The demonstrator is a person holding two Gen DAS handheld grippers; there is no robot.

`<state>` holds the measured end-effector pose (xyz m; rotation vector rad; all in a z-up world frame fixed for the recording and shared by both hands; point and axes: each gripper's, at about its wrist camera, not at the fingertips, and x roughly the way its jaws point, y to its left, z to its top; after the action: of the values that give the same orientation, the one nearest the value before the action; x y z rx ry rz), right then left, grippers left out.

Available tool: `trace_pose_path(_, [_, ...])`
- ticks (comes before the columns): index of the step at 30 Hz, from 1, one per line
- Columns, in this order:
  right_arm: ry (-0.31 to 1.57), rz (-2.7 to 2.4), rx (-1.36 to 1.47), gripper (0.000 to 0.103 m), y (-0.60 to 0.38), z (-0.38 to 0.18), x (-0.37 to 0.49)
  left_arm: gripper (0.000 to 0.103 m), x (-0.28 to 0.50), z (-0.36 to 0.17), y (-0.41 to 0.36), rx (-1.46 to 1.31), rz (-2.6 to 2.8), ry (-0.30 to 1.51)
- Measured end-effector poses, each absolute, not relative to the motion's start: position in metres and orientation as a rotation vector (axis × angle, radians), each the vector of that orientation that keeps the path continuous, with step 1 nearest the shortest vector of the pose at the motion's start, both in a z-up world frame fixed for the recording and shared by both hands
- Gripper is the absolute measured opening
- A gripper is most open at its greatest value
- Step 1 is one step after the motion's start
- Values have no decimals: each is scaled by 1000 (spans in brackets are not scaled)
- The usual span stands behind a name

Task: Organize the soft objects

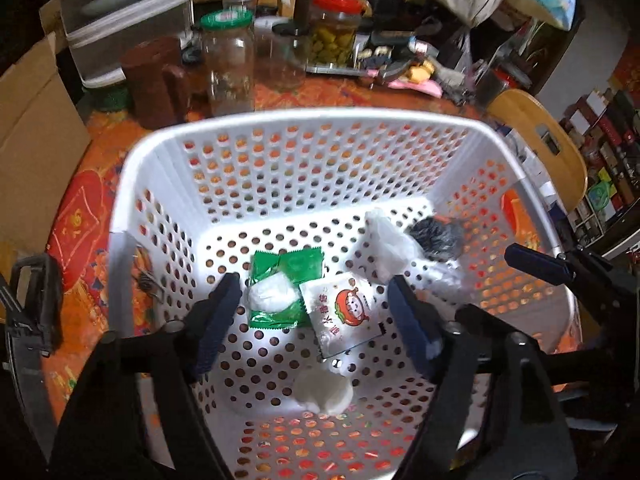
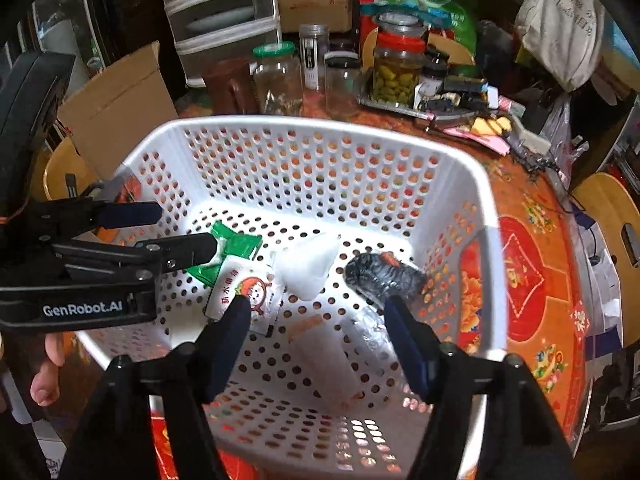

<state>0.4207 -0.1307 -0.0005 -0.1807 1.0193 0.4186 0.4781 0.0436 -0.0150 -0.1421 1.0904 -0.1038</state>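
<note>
A white perforated basket stands on the orange table. Inside lie a green packet, a white packet with a red cartoon face, a white soft bag, a dark crumpled bundle and a white soft lump. My left gripper is open above the packets, holding nothing; it also shows in the right wrist view. My right gripper is open and empty over the basket floor; its finger shows in the left wrist view.
Glass jars, a brown container, a tray of small items and a drawer unit crowd the table behind the basket. A cardboard box stands at left. A wooden chair back is at right.
</note>
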Motion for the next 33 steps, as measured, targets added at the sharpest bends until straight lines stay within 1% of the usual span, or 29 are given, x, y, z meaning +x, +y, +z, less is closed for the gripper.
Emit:
trace_pose_path(2, [990,421,-169,74,-138,10,412,81,467,1,45,-157,-121,1045])
trace_pose_path(4, [963,422,-162,81,-144,19,403,83,455,16,48,-166,-136,1005])
trace_pose_path(7, [918,435,-143,92,-154,36,381,92,429,41,51,-148,-137,925])
trace_pose_path(9, [885,444,-132,97,-160,45,363,99,405,57,53,-151,-156,870])
trace_pose_path(10, [866,438,-131,99,-163,49,354,101,395,63,54,-152,-163,849])
trace_pose_path(11, [839,428,-123,100,-167,53,341,103,380,69,55,-148,-160,818])
trace_pose_path(16, [774,398,-79,100,-181,63,296,103,321,84,55,-136,-155,745])
trace_pose_path(20, [698,344,-63,100,-188,70,255,103,270,87,53,-108,-111,700])
trace_pose_path(26, [603,312,-60,100,-188,64,183,103,198,88,49,-68,-54,648])
trace_pose_path(33, [551,293,-3,100,-208,70,101,103,100,108,39,-50,-52,563])
